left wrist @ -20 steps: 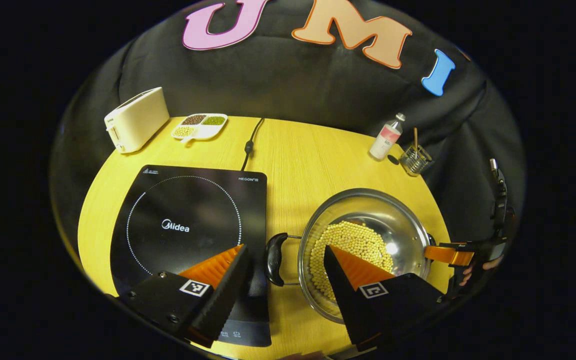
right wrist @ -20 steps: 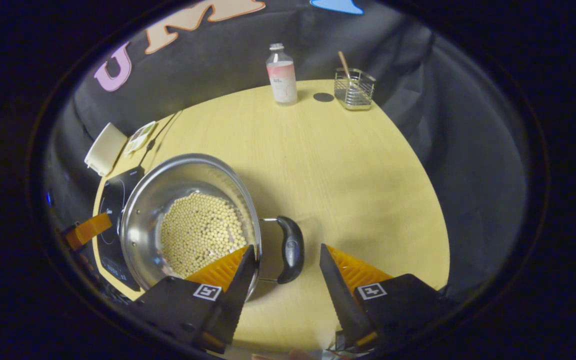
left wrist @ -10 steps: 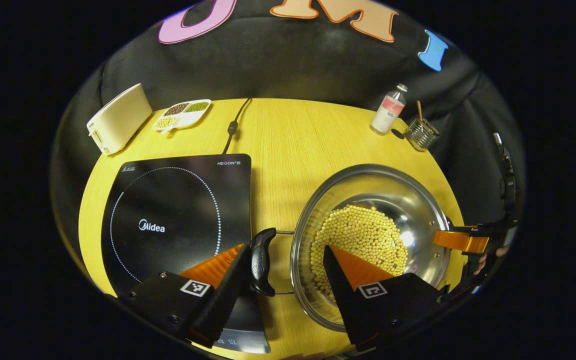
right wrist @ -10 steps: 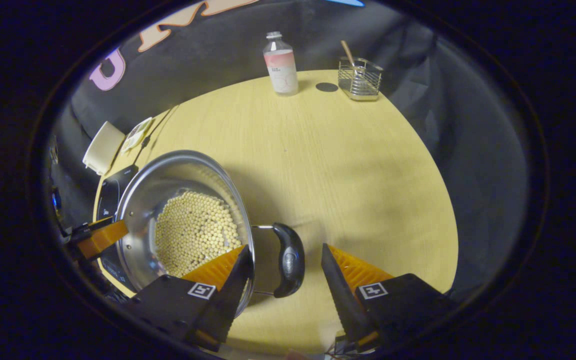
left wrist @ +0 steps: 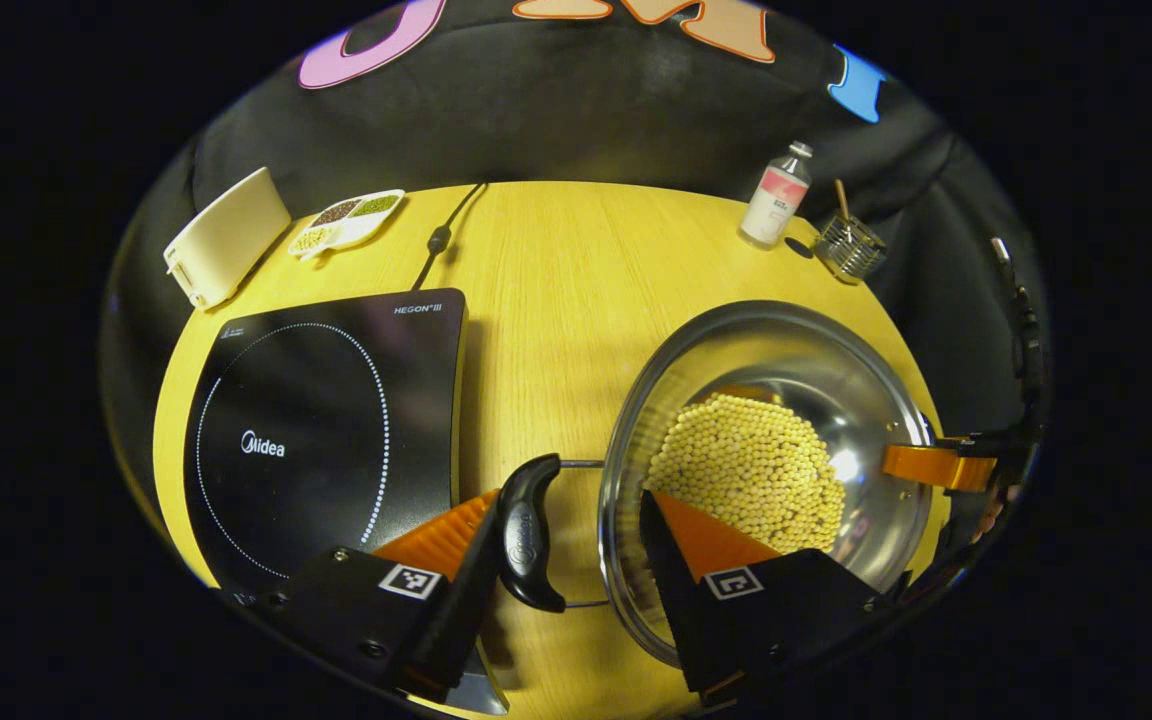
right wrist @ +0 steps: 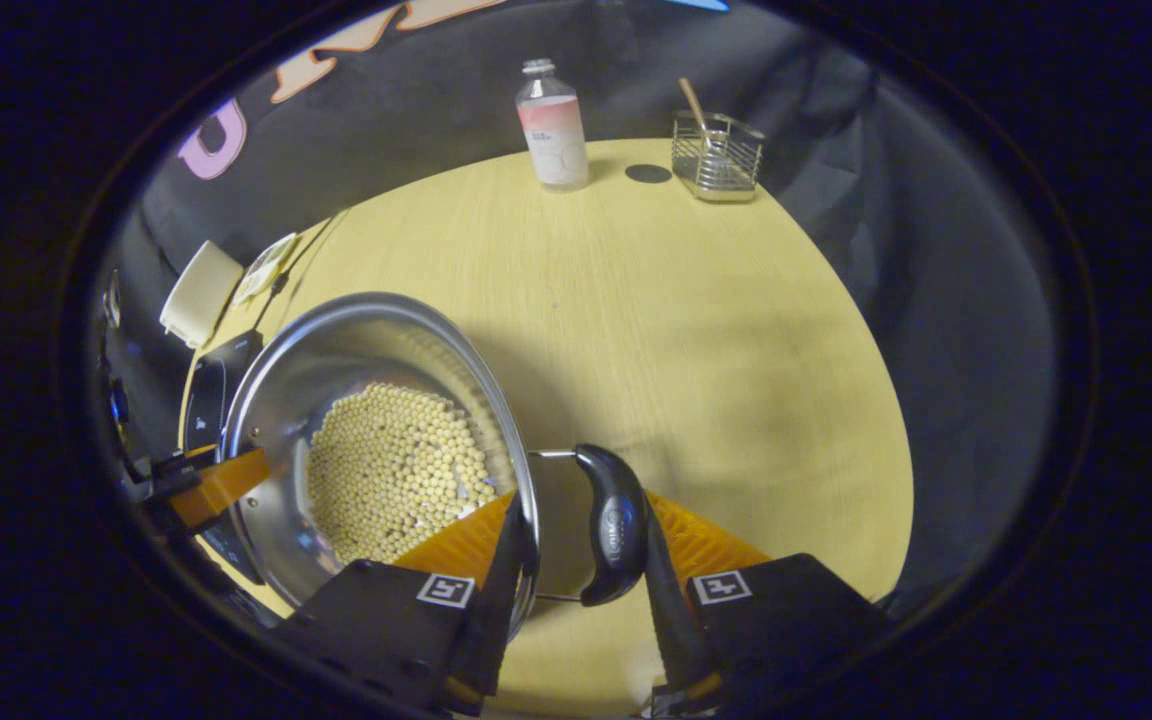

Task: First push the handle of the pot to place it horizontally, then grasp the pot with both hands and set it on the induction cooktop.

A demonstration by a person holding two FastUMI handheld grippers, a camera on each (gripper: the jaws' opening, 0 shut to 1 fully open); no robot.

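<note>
Both hand-held grippers have closed in on the pot (left wrist: 766, 470) handles

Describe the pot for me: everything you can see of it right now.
The pot is shiny steel, round, lidless, upright on the wooden table, right of the induction cooktop. Pale yellow beans cover its bottom. Each side has a dark loop handle on wire arms; the left tongs and right tongs each straddle one.

Overhead light, moderately bright. The round yellow wooden table (right wrist: 696, 330) is evenly lit; the shiny steel pot (left wrist: 786, 350) shows glare spots inside and casts a soft shadow. Strong fisheye bending and darkening at edges. Focus mostly sharp.
</note>
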